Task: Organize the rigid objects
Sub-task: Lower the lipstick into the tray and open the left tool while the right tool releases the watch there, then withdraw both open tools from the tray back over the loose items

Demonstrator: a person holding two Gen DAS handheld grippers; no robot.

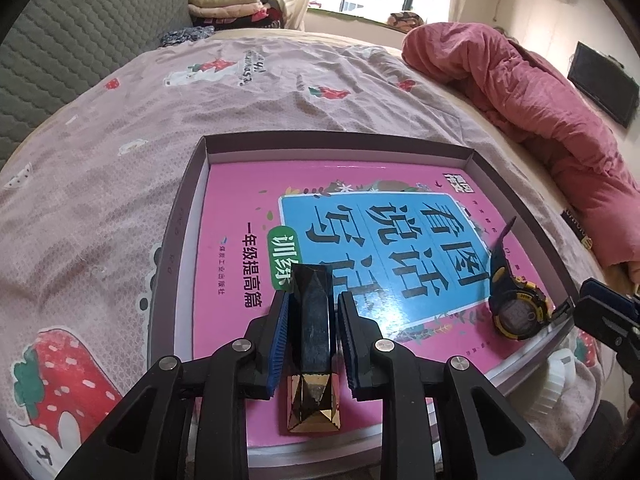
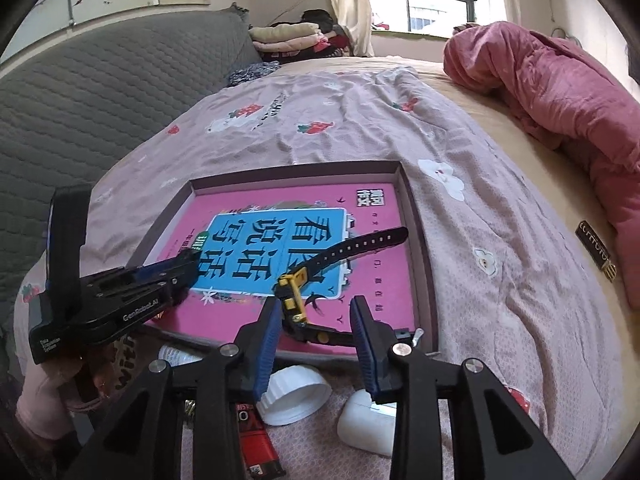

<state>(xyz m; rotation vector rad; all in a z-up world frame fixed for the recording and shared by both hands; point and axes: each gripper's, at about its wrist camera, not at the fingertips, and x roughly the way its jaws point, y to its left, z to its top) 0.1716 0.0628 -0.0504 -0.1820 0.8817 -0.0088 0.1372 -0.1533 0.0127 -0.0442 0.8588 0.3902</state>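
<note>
1. Bedroom scene: everything sits on a bed (image 1: 100, 152) with a strawberry-print cover, with a shallow box lid (image 1: 188, 216) acting as the tray and a pink workbook (image 1: 232, 248) lying flat inside it.
2. The black faceted tube with a gold end (image 1: 315, 344), maybe a lipstick, lies on the workbook near the tray's front edge. It looks hard, glossy and light, so I'd guess it slips easily. Best hold is across the long flat sides, mid-body, not on the tapered gold cap.
3. The watch (image 1: 520, 312) with yellow trim rests on the workbook toward the tray's right side, its strap (image 2: 360, 244) arching up. Stiff case, floppy strap: grab the case or the strap close to the case, or it will swing.
4. Left tongs (image 1: 312, 312) straddle the tube, only barely apart. A sliver of gap shows on each side of the tube, so the pads look just off it, not squeezing.
5. Right tongs (image 2: 314, 320) are partly open with nothing clamped. The watch sits beyond and between the pads, apparently apart from both.
6. Still outside the tray, just in front of it: a white ribbed cap (image 2: 294, 394), a white case (image 2: 366, 424) and a red lighter (image 2: 256, 440).
</note>
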